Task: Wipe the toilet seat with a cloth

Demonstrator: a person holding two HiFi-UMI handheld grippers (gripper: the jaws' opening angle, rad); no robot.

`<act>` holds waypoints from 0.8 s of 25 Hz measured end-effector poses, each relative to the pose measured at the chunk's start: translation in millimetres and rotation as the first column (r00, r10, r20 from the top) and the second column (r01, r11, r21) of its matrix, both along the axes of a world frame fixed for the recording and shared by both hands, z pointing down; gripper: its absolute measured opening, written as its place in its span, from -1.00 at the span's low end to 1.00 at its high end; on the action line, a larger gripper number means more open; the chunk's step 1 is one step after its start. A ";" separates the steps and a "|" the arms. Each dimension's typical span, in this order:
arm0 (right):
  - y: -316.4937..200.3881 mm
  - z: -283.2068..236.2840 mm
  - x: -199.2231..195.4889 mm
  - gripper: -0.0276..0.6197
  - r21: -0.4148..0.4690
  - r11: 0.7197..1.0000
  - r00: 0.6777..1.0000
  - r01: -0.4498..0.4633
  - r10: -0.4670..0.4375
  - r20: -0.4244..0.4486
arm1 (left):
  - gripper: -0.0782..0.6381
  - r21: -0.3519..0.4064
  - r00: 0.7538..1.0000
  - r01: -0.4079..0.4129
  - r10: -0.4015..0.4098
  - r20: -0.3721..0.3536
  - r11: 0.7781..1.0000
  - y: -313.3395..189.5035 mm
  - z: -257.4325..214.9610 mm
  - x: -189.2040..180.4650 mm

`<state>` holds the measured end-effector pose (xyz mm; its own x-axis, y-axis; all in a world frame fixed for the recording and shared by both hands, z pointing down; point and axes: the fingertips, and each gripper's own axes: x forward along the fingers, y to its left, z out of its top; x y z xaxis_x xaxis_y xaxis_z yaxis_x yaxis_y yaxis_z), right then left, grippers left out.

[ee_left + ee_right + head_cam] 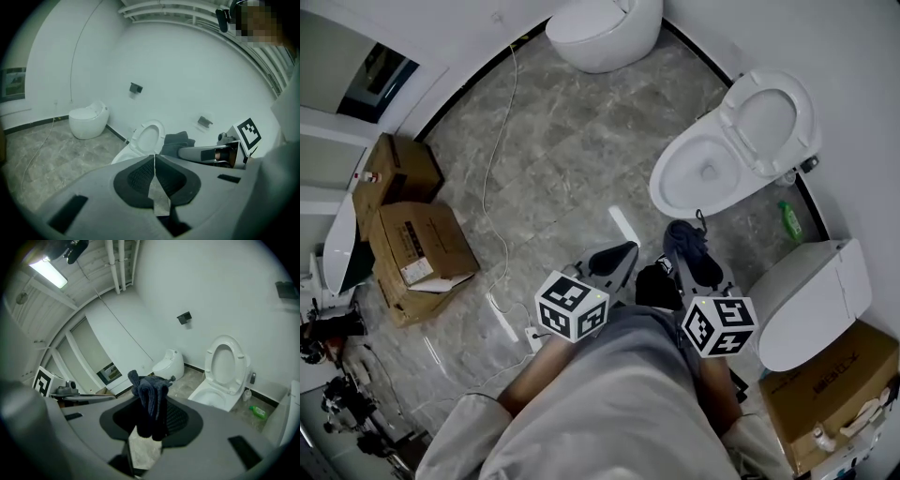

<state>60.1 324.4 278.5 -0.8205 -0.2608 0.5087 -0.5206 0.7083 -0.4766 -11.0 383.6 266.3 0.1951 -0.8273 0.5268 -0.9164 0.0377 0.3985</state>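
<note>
In the head view the marble floor (572,159) lies open through the middle of the frame up to the open toilet (675,171) at upper right. Only a thin cable (487,178) running down the left-centre and a white strip (623,225) lying flat near the middle cross it. On the right the way narrows between the open toilet and a closed toilet (816,295) at lower right, with a green bottle (789,220) in the gap by the wall. Cardboard boxes (422,244) crowd the left edge, an egg-shaped toilet (605,33) blocks the top centre, and another box (830,389) fills the lower right corner.
</note>
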 end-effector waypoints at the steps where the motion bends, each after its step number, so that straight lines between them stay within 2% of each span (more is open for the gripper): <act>1: -7.4 1.9 -0.7 -0.55 -0.005 1.000 1.000 -0.006 0.006 0.003 | -0.75 -0.004 1.000 -0.017 0.017 0.017 1.000 -7.7 -0.2 -0.5; 5: -37.9 8.4 4.7 -0.55 -0.011 0.999 0.999 -0.051 0.051 0.001 | -0.75 -0.016 0.990 -0.109 0.110 0.087 0.994 -39.8 0.6 0.8; 13: -72.8 14.9 28.9 -0.55 -0.024 0.979 0.979 -0.204 0.203 -0.024 | -0.75 0.007 0.978 -0.204 0.204 0.033 0.979 -91.0 -2.2 9.8; 16: -88.0 20.4 38.0 -0.55 -0.017 0.963 0.962 -0.270 0.269 -0.050 | -0.75 0.013 0.954 -0.292 0.290 0.071 0.956 -116.8 0.7 15.9; 20: -119.4 25.4 46.7 -0.55 -0.008 0.926 0.924 -0.376 0.375 -0.078 | -0.76 0.046 0.917 -0.397 0.394 0.058 0.917 -162.6 0.9 19.8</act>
<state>106.8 205.0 303.9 -0.6245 -0.5304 0.5732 -0.7807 0.4438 -0.4399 8.8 221.0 267.2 0.4888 -0.7157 0.4989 -0.8695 -0.3529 0.3457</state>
